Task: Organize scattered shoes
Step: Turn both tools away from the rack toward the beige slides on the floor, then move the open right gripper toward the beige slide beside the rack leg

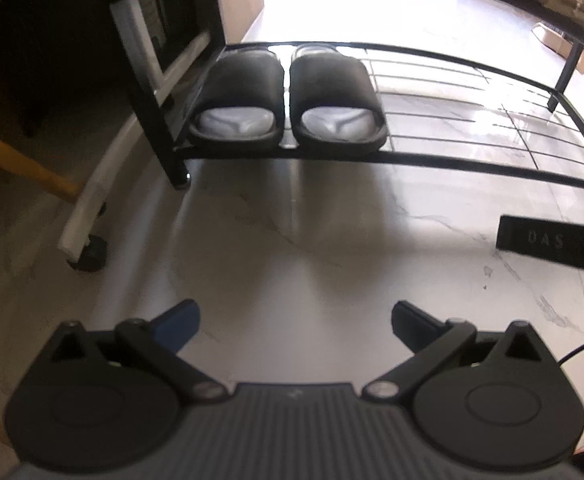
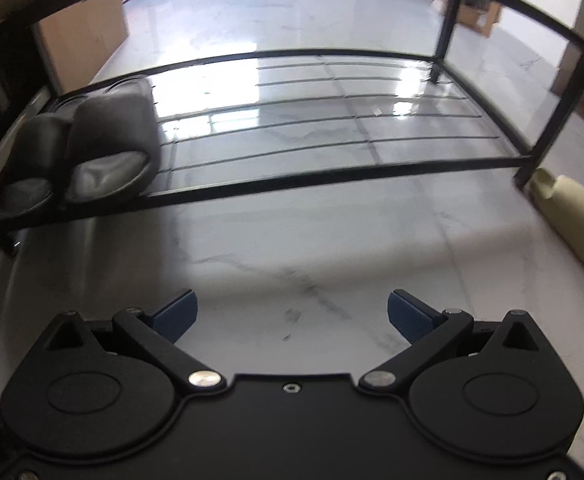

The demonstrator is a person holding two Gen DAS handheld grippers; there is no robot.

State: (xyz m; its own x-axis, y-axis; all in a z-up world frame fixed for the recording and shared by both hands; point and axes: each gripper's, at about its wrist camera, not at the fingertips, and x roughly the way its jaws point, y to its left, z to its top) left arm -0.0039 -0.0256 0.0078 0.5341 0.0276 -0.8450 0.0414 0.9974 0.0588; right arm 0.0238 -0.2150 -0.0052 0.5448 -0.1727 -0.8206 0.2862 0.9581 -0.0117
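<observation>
Both my grippers, left (image 1: 295, 322) and right (image 2: 292, 312), hang wide apart and empty above marble floor (image 1: 292, 248). Ahead, black slides (image 1: 287, 98) sit paired, side by side, at left end of rack (image 2: 332, 178) bottom shelf. Cream shoe (image 2: 572, 216) lies beside rack's right leg.

1. Stood on the floor (image 2: 292, 248), far from both cameras: a wire shoe rack (image 2: 332, 120).
2. Sat side by side at the far-left end of the rack's lower shelf, almost touching: two slides, left slide (image 1: 237, 96) and right slide (image 1: 336, 96), toes toward the near edge.
3. Lay on the floor just beside the rack's near-right leg: a pale shoe (image 2: 572, 216).
4. Rested left of the rack: a wheeled frame (image 1: 87, 216).
5. Stood behind the rack, far left: a box (image 2: 83, 44).
</observation>
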